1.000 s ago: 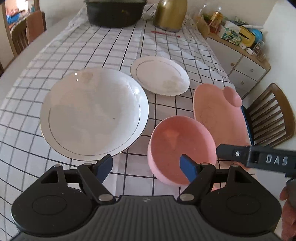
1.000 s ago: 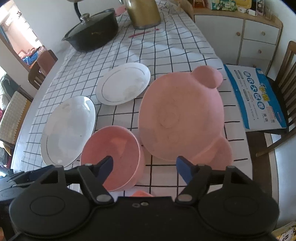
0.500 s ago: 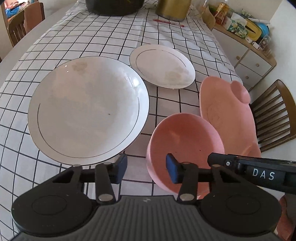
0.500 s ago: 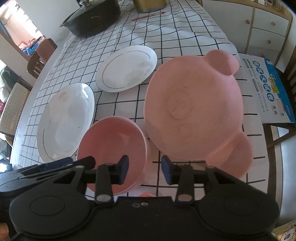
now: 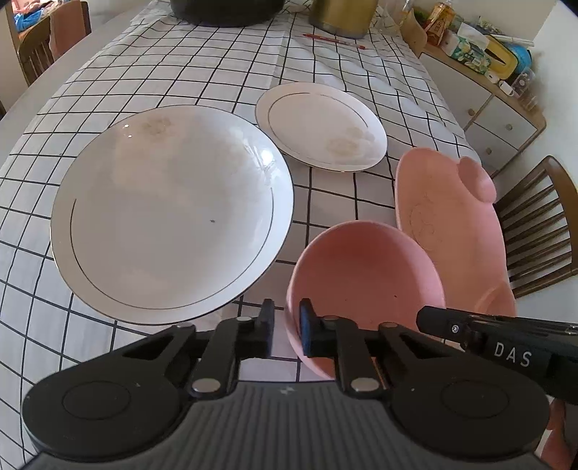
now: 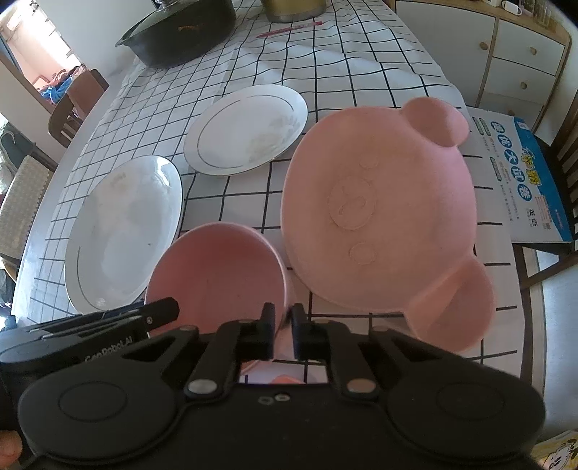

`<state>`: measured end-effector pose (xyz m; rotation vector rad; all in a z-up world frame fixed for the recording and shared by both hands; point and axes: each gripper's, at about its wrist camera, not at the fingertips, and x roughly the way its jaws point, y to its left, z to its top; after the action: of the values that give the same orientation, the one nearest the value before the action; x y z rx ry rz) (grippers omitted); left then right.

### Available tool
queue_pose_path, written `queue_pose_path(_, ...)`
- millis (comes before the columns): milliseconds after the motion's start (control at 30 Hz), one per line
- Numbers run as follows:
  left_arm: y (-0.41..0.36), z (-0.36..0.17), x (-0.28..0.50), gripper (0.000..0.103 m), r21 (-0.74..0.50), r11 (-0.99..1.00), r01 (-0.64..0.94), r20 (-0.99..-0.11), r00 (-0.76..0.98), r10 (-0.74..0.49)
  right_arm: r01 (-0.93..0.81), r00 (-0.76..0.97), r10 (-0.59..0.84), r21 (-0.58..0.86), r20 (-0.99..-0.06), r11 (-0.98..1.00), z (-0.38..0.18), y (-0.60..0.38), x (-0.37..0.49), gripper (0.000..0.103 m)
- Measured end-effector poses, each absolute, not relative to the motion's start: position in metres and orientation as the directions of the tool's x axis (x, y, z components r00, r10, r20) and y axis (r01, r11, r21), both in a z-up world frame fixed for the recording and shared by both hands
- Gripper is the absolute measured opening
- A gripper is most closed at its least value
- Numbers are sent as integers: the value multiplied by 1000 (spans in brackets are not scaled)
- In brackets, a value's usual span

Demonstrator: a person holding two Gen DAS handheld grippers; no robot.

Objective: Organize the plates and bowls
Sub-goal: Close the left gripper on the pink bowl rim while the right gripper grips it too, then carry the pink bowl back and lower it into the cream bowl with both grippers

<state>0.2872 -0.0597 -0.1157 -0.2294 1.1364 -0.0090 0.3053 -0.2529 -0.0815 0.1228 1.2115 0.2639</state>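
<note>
A pink bowl (image 5: 365, 285) (image 6: 216, 274) sits near the front edge of the checked tablecloth. My left gripper (image 5: 286, 325) is shut on the bowl's left rim, one finger inside and one outside. My right gripper (image 6: 283, 325) is shut on the bowl's right rim. A pink bear-shaped plate (image 5: 448, 224) (image 6: 383, 224) lies right of the bowl. A large white plate (image 5: 169, 209) (image 6: 123, 231) lies to the left. A smaller white plate (image 5: 321, 124) (image 6: 245, 128) lies behind them.
A black lidded pot (image 6: 180, 29) and a gold kettle (image 5: 343, 14) stand at the far end of the table. A wooden chair (image 5: 542, 224) holding a blue box (image 6: 520, 173) is at the right. A cabinet (image 6: 505, 54) stands beyond.
Both grippers moved forward and down to the pink bowl and closed from wide open onto its rim, the left on the left side, the right on the right side.
</note>
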Motion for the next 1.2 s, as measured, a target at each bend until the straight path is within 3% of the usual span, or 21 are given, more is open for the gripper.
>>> queue_pose_path(1200, -62, -46, 196, 10, -175, 985, -6, -873, 464, -152, -120, 370, 278, 251, -887, 961, -13, -245, 205, 9)
